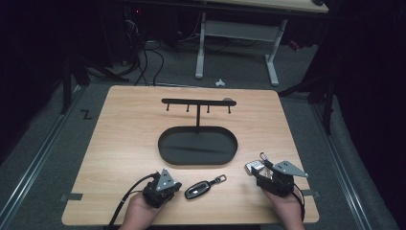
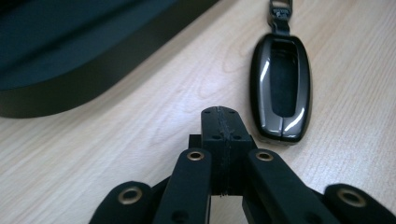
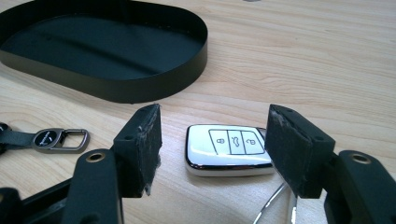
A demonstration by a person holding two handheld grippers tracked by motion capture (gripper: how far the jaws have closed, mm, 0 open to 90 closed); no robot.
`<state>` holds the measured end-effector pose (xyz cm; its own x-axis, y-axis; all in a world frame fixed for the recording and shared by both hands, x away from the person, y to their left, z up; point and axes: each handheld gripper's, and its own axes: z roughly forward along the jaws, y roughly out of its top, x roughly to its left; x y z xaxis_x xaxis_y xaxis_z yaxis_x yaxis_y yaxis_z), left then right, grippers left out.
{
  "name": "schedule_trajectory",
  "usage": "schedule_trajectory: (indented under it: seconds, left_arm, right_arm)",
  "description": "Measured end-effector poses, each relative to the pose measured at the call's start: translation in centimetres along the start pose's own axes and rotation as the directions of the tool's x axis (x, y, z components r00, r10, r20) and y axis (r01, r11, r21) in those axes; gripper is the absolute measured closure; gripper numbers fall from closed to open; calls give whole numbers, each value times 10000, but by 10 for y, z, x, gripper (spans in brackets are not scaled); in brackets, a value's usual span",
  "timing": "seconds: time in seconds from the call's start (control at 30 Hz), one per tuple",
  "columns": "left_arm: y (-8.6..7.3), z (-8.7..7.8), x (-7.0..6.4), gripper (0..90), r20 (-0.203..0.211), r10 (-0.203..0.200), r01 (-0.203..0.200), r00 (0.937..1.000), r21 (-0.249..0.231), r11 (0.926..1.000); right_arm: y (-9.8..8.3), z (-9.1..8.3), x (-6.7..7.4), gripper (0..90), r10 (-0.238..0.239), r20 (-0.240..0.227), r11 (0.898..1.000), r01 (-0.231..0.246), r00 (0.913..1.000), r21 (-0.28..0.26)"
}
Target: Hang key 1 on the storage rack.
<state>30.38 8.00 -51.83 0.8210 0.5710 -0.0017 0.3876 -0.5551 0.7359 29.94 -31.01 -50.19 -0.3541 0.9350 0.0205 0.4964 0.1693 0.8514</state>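
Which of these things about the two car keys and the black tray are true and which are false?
1. The left gripper has its fingers shut with nothing between them. True.
2. The dark key fob lies inside the black tray. False: it lies on the wooden table, outside the tray.
3. The white key fob lies on the table between the right gripper's open fingers. True.
4. A key hangs from the hook rack. False: its hooks are bare.
5. The white key fob has buttons on top. True.
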Motion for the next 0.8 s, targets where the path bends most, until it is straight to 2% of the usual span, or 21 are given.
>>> schedule_trajectory:
  seconds: [0.17, 0.2, 0.23, 0.33, 0.4, 0.63, 0.8]
  left_arm:
    - [2, 5, -7, 900, 124, 108, -111, 9999, 191, 9998]
    - [2, 8, -11, 900, 202, 276, -283, 9994, 346, 9990]
    - [1, 11, -16, 900, 246, 48, -55, 9997, 283, 9996]
    - [2, 10, -17, 900, 377, 406, -422, 9985, 428, 9982]
    - [3, 10, -20, 900, 532, 463, -486, 9975, 419, 9979]
    - [9, 16, -42, 900, 1126, 1082, -1128, 9877, 345, 9930]
    - [13, 24, -56, 899, 1457, 1281, -1327, 9810, 218, 9909]
  right_arm:
    - [0, 1, 2, 366, -66, -31, 10000, 66, 10000, 32]
    - [-1, 1, 2, 366, -77, -69, 10000, 78, 9999, 53]
    - [-1, 1, 2, 366, -88, -85, 9999, 89, 9999, 55]
    - [-1, 2, 2, 366, -79, -85, 9999, 79, 9999, 97]
    - [-1, 2, 3, 366, -67, 5, 10000, 67, 10000, 40]
    - [0, 4, 5, 362, -220, 56, 9998, 220, 9997, 33]
    - [0, 5, 7, 352, -145, 17, 9999, 145, 9999, 58]
